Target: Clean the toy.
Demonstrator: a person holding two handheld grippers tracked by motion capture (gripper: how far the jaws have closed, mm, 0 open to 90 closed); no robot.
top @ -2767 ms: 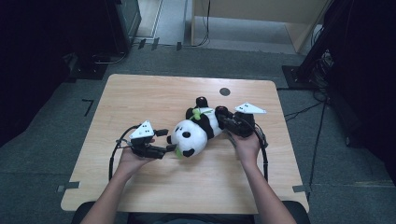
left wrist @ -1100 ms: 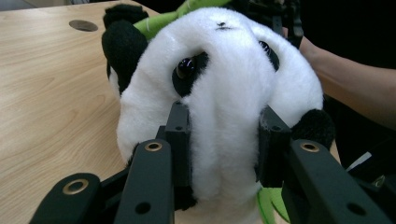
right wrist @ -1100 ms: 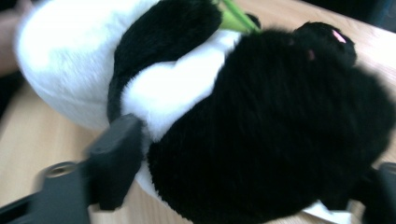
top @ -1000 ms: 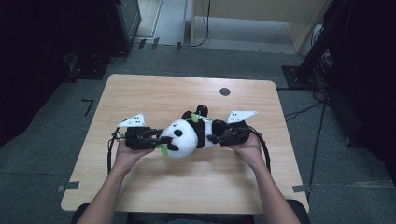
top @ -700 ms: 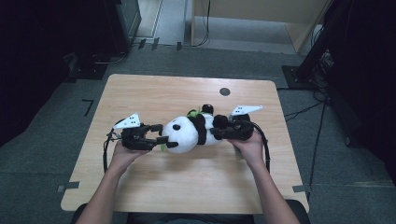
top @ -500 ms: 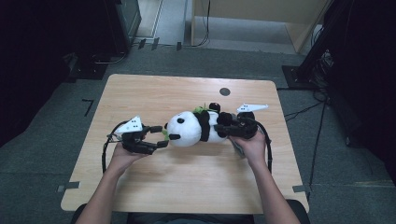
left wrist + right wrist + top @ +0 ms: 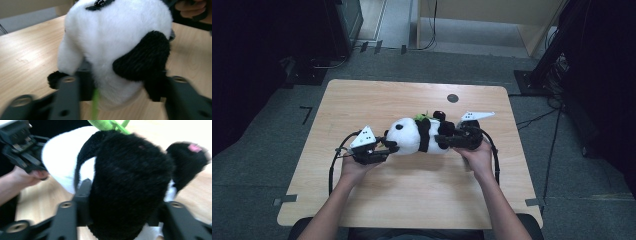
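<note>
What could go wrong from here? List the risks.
1. Both tools grip soft plush: the left tool at the panda's head end, the right tool on a black limb. Pulling apart could strain seams.
2. Plush compresses, so either grip might slip.
3. The green leaf piece could snag.

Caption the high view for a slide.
Person stretches a plush panda over a wooden table, left gripper at its head, right gripper at its legs.

No words, brands or numbers can be read anywhere; the small pink patch on the black plush foot (image 7: 194,148), upper right, is perhaps a label, too blurred to tell.
</note>
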